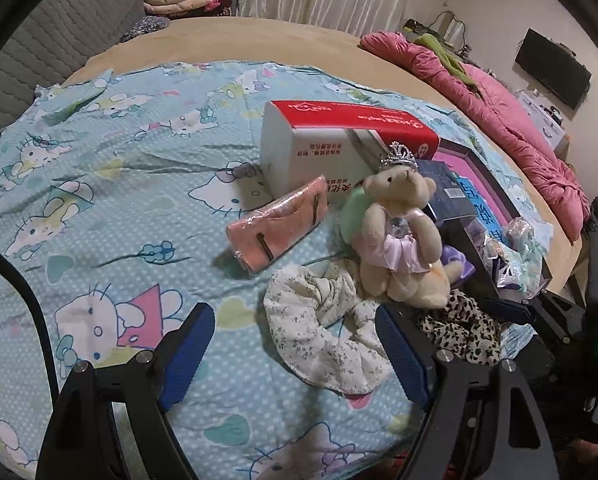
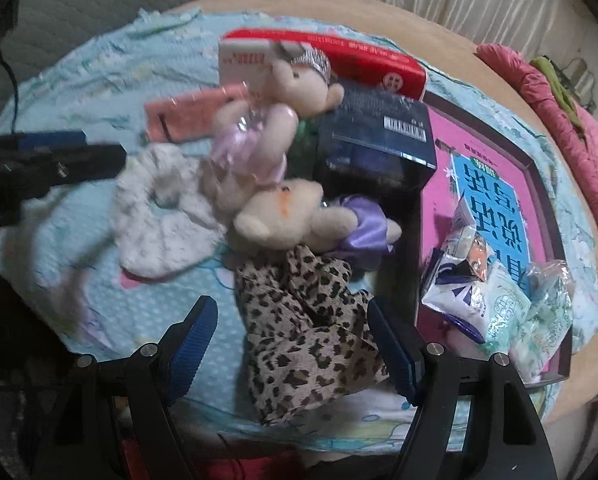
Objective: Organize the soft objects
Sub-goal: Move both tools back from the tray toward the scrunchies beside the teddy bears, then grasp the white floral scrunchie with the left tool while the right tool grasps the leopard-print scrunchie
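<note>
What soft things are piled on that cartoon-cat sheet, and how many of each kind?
Teddy bears: 2, a crowned bear and a bear in purple
Fabric scrunchies: 2, a white floral scrunchie and a leopard-print scrunchie
Pink wrapped cloth: 1
Total: 5

Dim, soft indoor lighting. Left wrist view sharp; right wrist view motion-blurred throughout. Strong fisheye curvature, black vignette from 7 to 11 o'clock. Shadows faint.
</note>
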`<action>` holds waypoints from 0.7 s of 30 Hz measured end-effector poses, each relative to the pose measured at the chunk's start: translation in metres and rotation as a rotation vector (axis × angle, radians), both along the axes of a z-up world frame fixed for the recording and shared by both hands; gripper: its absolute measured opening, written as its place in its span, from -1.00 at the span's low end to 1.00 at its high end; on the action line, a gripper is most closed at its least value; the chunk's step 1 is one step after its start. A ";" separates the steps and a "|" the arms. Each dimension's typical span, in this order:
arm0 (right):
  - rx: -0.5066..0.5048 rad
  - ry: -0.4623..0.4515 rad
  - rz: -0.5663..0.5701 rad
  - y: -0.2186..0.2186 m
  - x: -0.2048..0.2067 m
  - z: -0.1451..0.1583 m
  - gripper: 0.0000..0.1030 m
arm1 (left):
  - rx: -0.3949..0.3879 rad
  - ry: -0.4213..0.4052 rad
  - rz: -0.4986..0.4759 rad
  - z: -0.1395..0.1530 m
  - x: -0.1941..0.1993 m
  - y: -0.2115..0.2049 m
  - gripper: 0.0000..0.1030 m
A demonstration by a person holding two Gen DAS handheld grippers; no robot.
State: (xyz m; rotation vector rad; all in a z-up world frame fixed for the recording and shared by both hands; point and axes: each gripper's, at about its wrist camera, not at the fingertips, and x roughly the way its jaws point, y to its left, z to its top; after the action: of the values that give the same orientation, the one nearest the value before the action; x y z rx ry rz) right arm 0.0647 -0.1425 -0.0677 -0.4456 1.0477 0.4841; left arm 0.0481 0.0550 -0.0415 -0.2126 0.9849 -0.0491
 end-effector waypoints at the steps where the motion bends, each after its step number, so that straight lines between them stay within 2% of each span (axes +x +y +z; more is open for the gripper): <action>1: -0.010 -0.001 -0.003 0.000 0.001 -0.002 0.52 | 0.006 0.002 -0.004 -0.002 0.001 -0.001 0.59; 3: -0.017 0.000 -0.010 0.000 0.004 -0.007 0.52 | 0.016 0.008 -0.015 -0.006 0.004 -0.004 0.59; 5: 0.004 -0.005 -0.018 -0.002 0.009 -0.006 0.28 | 0.010 0.025 -0.032 -0.011 0.007 -0.007 0.59; 13: 0.023 0.033 -0.023 -0.001 0.019 -0.014 0.20 | -0.035 0.071 -0.039 -0.026 0.016 -0.001 0.60; 21: -0.004 0.039 0.003 0.009 0.021 -0.021 0.21 | 0.018 0.097 -0.042 -0.038 0.022 -0.001 0.63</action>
State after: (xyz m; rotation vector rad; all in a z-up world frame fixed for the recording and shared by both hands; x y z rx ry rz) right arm 0.0860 -0.1339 -0.0889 -0.4429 1.0855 0.4946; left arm 0.0705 0.0541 -0.0795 -0.1793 1.0864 -0.0684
